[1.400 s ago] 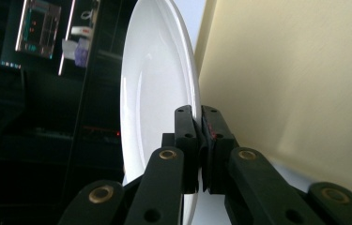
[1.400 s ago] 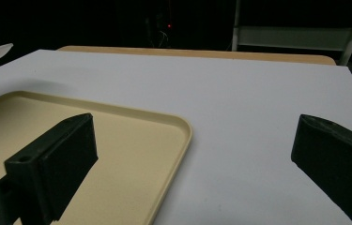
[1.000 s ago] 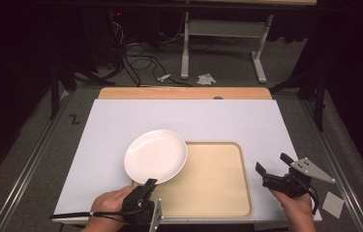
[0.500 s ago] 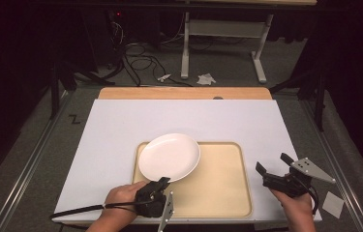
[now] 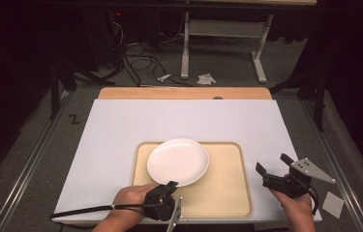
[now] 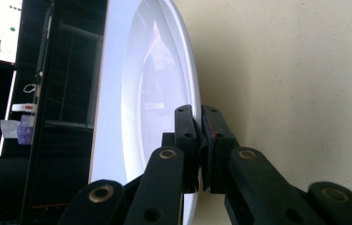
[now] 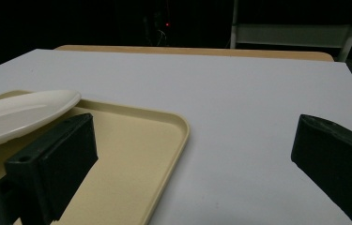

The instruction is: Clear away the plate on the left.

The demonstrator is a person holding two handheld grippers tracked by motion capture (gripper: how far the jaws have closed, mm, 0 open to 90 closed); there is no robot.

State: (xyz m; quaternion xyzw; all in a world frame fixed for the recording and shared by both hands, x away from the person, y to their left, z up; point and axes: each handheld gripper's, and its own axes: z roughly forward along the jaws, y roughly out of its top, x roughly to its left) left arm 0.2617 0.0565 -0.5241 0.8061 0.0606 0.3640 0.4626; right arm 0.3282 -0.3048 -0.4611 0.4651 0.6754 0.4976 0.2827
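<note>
— Why do we hold the plate (image 5: 177,161) by its near rim?

— Pinching the edge lets us carry it flat without touching the eating surface. Our left gripper (image 5: 168,190) has its jaws clamped tight on that rim; in the left gripper view the pads (image 6: 186,140) squeeze the thin lip from both sides. The plate sits over the left part of the tray (image 5: 227,193), low above it or just resting; we cannot tell which.

— And our right gripper (image 5: 272,171)?

— It waits on the white board (image 5: 121,125) just right of the tray, jaws spread wide with nothing between them, likely ready to steady the tray or take its turn.

— Anything in our way?

— We judge not. The tray's right half is bare, and its raised lip is the one thing the plate could catch on. Cables and crumpled paper (image 5: 206,78) lie on the floor well beyond the table.
</note>
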